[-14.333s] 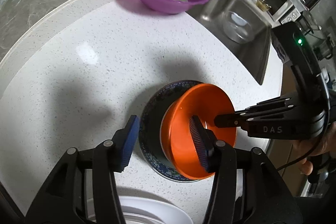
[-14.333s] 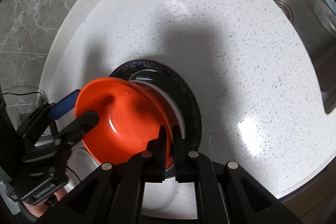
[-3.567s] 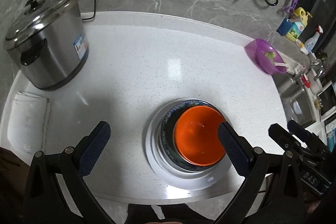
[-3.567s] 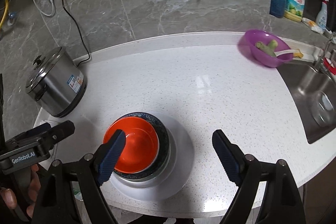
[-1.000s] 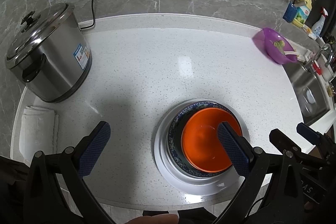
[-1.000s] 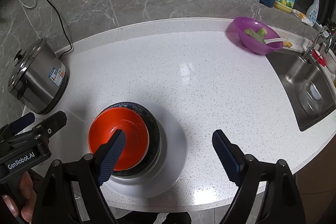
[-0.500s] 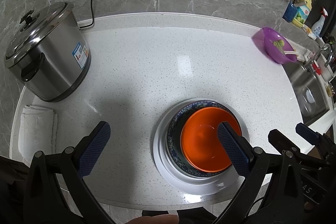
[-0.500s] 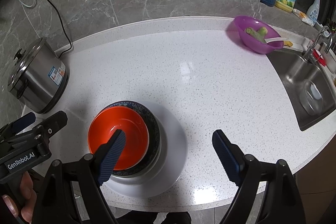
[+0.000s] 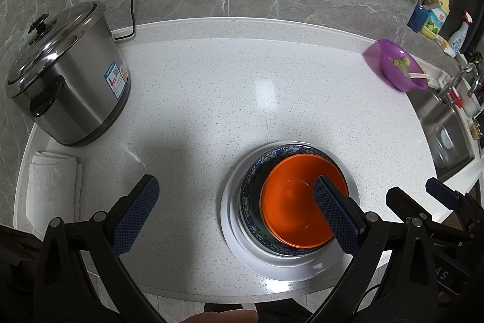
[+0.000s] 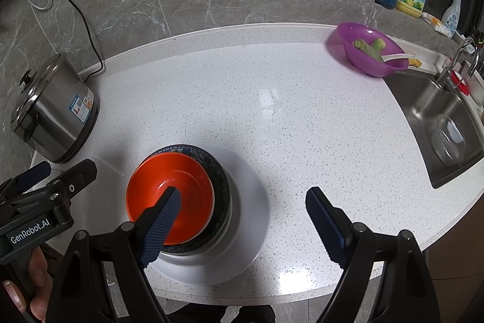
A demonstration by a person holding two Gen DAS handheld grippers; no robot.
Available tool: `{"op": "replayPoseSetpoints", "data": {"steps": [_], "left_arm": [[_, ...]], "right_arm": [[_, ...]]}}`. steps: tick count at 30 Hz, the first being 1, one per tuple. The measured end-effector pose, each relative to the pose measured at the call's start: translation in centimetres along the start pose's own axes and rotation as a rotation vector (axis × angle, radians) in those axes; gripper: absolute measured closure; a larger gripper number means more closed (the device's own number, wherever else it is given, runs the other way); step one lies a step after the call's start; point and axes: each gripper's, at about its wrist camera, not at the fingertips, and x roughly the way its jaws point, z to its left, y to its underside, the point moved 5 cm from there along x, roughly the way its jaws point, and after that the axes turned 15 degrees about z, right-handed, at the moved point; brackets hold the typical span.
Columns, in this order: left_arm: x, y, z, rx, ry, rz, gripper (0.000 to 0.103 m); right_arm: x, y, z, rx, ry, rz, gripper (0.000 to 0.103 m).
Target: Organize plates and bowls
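Left claw [image 9: 236,215]: matte black plastic linkage arms, silver round screw heads at the pivots, two long fingers [image 9: 136,214] faced with dark blue cross-hatched rubber pads. Seen from the right wrist view, its body carries white "GenRobot.AI" lettering and a blue pad at the tip.

Right claw [image 10: 243,227]: same build, black arms, silver screws, blue ribbed pads [image 10: 160,224]. In the left wrist view its housing shows partial white letters "AS".

Left hand [image 10: 31,289]: bare skin, thumb and fingernail visible around the black handle, no sleeve in frame.
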Motion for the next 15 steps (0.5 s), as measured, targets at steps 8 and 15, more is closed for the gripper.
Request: {"op": "replayPoseSetpoints", "data": {"steps": [8, 15], "left_arm": [[0.11, 0.09, 0.0, -0.003, 0.001, 0.003, 0.001], [0.19, 0.13, 0.01, -0.004, 0.001, 0.004, 0.001]], "right_arm": [[0.1, 0.05, 0.01, 0.0, 0.0, 0.001, 0.017], [0.18, 0.1, -0.02, -0.002, -0.001, 0.003, 0.017]]}}
